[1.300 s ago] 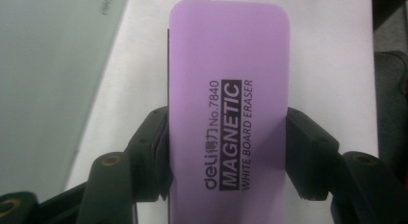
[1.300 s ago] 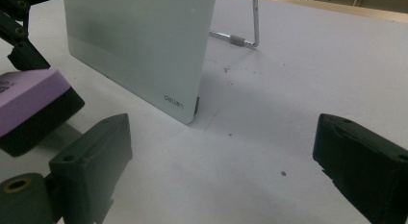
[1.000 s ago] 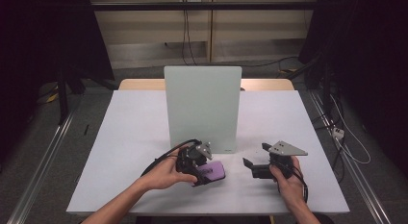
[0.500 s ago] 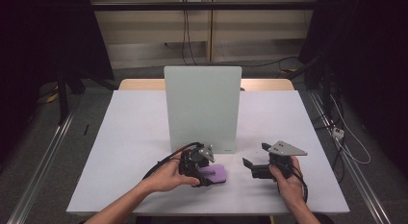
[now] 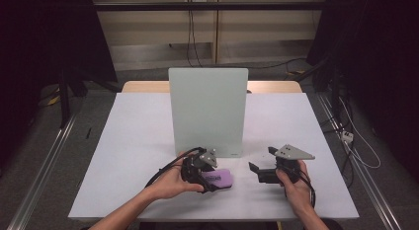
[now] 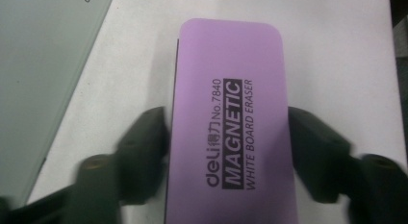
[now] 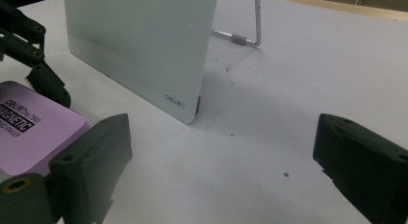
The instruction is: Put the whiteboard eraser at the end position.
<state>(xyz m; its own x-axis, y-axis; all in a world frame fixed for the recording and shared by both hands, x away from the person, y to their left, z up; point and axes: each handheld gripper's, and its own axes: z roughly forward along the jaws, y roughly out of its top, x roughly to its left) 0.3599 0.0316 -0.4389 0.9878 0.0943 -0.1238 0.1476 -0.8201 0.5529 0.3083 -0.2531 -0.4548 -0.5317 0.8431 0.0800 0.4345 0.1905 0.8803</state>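
L gripper (image 6: 226, 152) letting go of purple eraser (image 6: 231, 123)
Jaws just opening, a slim gap each side, eraser flat on table (image 5: 123, 156), frame center, by whiteboard (image 5: 207, 111). R gripper (image 7: 216, 161) wide open, empty, waiting.

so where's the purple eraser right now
In the high view the purple eraser lies flat on the table, near its front edge, just before the upright board, between the left gripper's jaws.
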